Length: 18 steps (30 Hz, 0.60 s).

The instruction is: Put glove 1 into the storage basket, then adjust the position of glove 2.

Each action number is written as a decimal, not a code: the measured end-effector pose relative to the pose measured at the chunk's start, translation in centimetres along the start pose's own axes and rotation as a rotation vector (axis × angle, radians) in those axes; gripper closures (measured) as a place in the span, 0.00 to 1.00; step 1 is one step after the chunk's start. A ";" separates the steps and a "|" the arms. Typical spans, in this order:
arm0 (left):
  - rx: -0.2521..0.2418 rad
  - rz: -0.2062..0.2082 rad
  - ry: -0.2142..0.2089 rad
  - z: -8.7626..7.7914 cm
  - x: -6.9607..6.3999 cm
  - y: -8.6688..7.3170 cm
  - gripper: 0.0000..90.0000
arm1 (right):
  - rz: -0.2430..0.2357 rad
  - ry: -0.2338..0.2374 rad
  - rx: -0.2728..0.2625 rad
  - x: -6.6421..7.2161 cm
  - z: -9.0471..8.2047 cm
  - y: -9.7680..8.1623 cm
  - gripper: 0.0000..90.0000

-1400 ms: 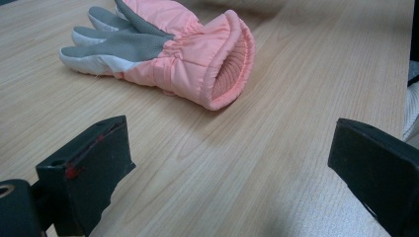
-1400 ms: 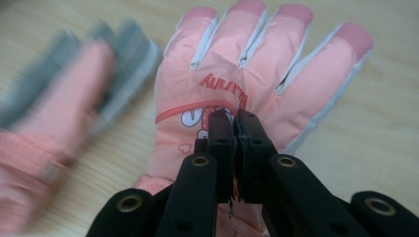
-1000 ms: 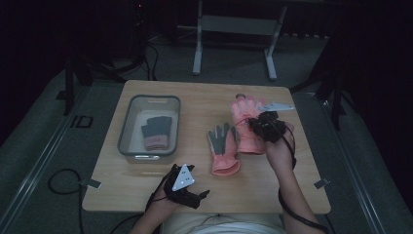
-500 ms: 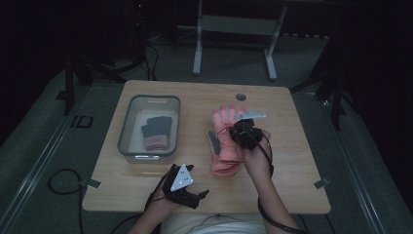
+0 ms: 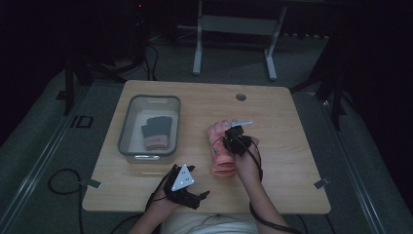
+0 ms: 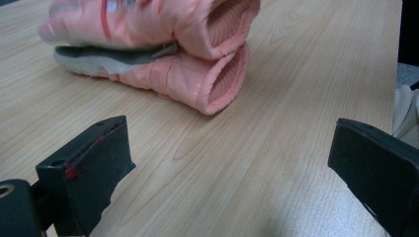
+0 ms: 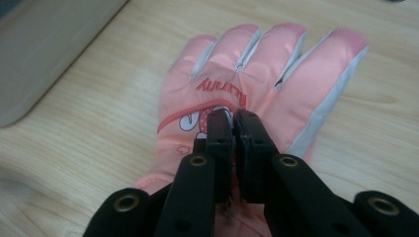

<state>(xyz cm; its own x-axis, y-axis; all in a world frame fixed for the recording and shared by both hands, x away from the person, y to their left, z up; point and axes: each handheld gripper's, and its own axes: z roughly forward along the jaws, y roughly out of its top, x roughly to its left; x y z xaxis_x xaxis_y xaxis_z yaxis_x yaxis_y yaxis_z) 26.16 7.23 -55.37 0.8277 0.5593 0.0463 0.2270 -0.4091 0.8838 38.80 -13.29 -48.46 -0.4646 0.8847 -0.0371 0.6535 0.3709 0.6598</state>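
Two pink gloves lie stacked mid-table with their cuffs toward me. The upper pink glove (image 5: 217, 139) (image 7: 257, 64) (image 6: 148, 24) lies back-up on the lower one (image 5: 223, 166) (image 6: 188, 79). My right gripper (image 5: 233, 140) (image 7: 234, 118) is low over the upper glove, its jaws almost together and pinching the fabric on the glove's back. They have just eased apart a little with the fabric still between them. My left gripper (image 5: 200, 197) (image 6: 232, 168) rests open near the table's front edge. It points at the cuffs with nothing between its jaws.
A clear plastic bin (image 5: 127, 127) stands at the left of the wooden table (image 5: 292, 161); a dark glove with a pink cuff (image 5: 157, 132) lies in it. A cable hole (image 5: 240, 97) sits near the far edge. Metal stand legs rise behind the table.
My right gripper has carried the pink glove from the back right down and leftward, and laid it on the other pink glove. The left gripper has stayed in place.
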 end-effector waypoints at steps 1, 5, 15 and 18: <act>0.000 -0.001 0.000 0.0 0.0 0.0 0.03 | -0.006 -0.005 0.006 0.1 0.3 -0.1 0.93; -0.004 -0.010 -0.009 0.0 0.1 0.0 0.03 | -0.008 -0.002 0.011 0.1 0.9 -0.1 0.89; 0.003 -0.014 0.014 -0.2 0.1 0.5 0.04 | -0.021 0.056 -0.046 -0.6 -1.5 0.2 0.74; -0.010 -0.013 0.012 -0.4 0.0 1.5 0.04 | -0.023 0.062 -0.078 -1.7 -2.6 0.2 0.73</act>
<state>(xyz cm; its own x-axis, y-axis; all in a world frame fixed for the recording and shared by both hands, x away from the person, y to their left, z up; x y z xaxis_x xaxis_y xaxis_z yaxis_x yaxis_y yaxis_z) 26.26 6.88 -53.87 0.8187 0.5728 0.0405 0.2320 -0.3945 0.8892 38.17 -15.44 -46.31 -0.5165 0.8563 -0.0076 0.5953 0.3654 0.7156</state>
